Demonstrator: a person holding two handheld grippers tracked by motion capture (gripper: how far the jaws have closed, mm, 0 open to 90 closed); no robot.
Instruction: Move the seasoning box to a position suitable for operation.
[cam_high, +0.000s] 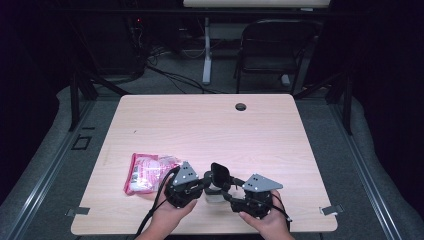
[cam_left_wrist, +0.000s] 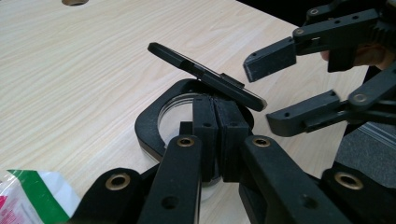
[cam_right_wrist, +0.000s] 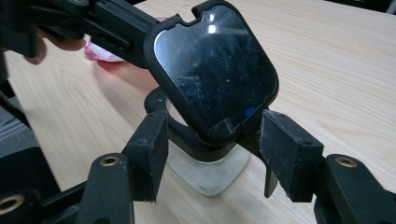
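Judging by its looks, the small clear container (cam_high: 214, 192) with a black hinged lid (cam_right_wrist: 215, 70) is light, rigid plastic with slick walls and a glossy lid panel, so I expect it to skate on the wood unless something pins it. It stands near the front edge of the table (cam_high: 210, 125), about midway along it, between my two hands. The lid stands tilted open on its hinge, above the black rim (cam_left_wrist: 149, 123). My left gripper (cam_left_wrist: 215, 135) has its jaws pressed together at that rim on the side near me, steadying the body; that rim seems the best place to hold, since it is stiff and not as slippery as the clear wall. My right gripper (cam_right_wrist: 210, 149) has its jaws spread wide on either side of the lid's lower edge, with no pad touching it. I'd take the lid by its thick frame, never the shiny panel, and go easy on the hinge. A pink and white packet (cam_high: 145, 172) lies just left of the left hand. Behind the container, the surface is bare up to the far edge.
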